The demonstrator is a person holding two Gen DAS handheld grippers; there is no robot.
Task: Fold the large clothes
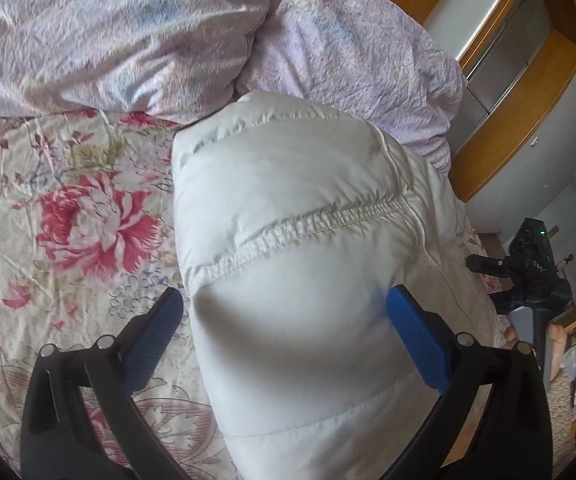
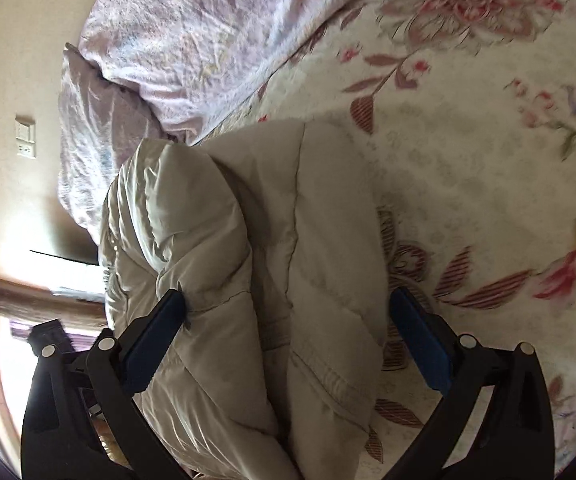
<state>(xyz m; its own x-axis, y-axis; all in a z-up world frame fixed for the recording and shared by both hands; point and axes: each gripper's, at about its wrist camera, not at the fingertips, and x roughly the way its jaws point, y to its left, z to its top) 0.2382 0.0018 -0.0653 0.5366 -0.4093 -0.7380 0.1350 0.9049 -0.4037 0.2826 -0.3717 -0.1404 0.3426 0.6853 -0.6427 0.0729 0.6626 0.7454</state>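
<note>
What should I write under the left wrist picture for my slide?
Open left hand-held gripper straddles a puffy white jacket lying on the flowery bedsheet.

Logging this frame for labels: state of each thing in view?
White puffer jacket: folded into a puffy bundle, lying on the bedsheet.
Left gripper: open, straddling the jacket.
Right gripper: open, straddling the jacket.
Lilac duvet: crumpled.
Floral bedsheet: spread flat.

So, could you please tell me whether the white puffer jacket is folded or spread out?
Folded: the white puffer jacket sits as a compact, doubled-over bundle on the floral bedsheet.
</note>
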